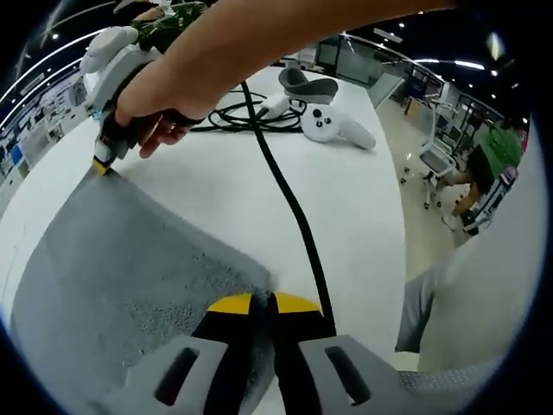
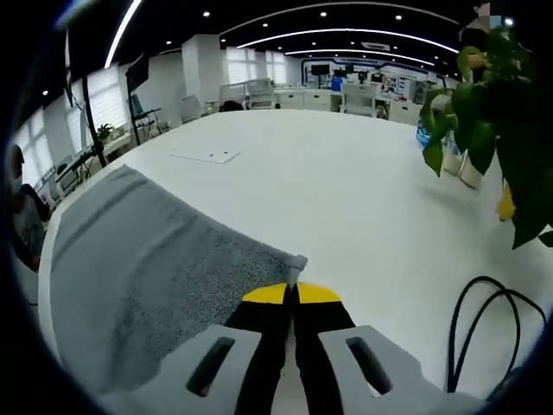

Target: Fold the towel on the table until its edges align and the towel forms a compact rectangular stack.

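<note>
— On the white tabletop (image 2: 363, 199), where does the towel (image 2: 138, 277) lie?
— The grey towel is spread flat, and each gripper has one of its corners. In the left gripper view the left gripper (image 1: 272, 303) has its yellow-tipped jaws pressed together on a towel corner, beside a black cable (image 1: 289, 203).
— And the other one?
— In the right gripper view the right gripper (image 2: 292, 294) is likewise clamped on a corner, jaws together. In the left gripper view it shows at the towel's far corner, with the person's hand (image 1: 160, 108) around it.
— Anything else there?
— A white controller (image 1: 333, 125) lies by the coiled cable toward the far edge. A leafy plant (image 2: 501, 121) stands near the tabletop's edge, and a flat white sheet (image 2: 205, 156) lies well beyond the towel.
</note>
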{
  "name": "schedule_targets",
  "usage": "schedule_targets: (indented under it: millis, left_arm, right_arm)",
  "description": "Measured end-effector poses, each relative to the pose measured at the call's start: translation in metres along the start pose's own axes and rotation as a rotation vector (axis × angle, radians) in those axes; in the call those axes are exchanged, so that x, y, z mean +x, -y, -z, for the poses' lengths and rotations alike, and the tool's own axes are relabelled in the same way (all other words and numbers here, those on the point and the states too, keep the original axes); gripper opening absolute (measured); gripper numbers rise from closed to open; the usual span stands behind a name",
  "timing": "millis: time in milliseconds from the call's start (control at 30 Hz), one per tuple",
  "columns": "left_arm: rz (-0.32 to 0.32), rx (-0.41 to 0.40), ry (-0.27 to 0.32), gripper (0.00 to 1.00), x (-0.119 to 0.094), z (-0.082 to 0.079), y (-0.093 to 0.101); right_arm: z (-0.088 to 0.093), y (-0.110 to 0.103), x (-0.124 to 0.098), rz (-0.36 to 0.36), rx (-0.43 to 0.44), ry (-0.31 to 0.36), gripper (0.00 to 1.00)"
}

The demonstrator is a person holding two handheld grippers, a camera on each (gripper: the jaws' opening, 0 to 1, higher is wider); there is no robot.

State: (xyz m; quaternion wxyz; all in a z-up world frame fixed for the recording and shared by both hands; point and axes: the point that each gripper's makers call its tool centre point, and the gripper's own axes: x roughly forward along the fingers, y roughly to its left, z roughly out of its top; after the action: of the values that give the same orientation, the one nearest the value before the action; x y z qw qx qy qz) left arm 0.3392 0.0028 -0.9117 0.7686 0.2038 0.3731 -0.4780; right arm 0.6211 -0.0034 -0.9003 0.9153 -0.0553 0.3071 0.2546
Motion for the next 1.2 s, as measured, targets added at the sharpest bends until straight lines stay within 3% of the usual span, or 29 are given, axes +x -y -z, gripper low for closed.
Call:
schedule_targets:
  millis: [300, 533, 600, 800, 967, 1067, 1200]
  left_arm:
    - [0.005, 0.03, 0.067, 0.07, -0.028, -0.015, -0.002]
    - [0.01, -0.067, 0.155, 0.07, -0.054, -0.034, -0.009]
    - [0.013, -0.04, 0.174, 0.07, -0.059, -0.04, -0.007]
    - [0.021, -0.023, 0.21, 0.07, -0.066, -0.053, -0.002]
    - [0.036, -0.014, 0.303, 0.07, -0.079, -0.08, 0.005]
    - [0.04, 0.017, 0.32, 0.07, -0.085, -0.089, 0.01]
    - [0.054, 0.01, 0.37, 0.07, -0.098, -0.103, 0.013]
  right_arm:
    - [-0.022, -0.005, -0.018, 0.019, -0.019, 0.004, 0.0]
    - [-0.042, -0.005, -0.026, 0.051, -0.049, 0.021, 0.0]
    - [-0.045, -0.004, -0.03, 0.06, -0.065, 0.026, 0.0]
    - [-0.057, 0.008, -0.049, 0.113, -0.068, 0.068, 0.0]
    - [-0.068, 0.022, -0.066, 0.166, -0.036, 0.112, 0.0]
    - [-0.075, 0.031, -0.076, 0.188, 0.014, 0.139, 0.0]
    - [-0.084, 0.036, -0.089, 0.206, 0.008, 0.153, 0.0]
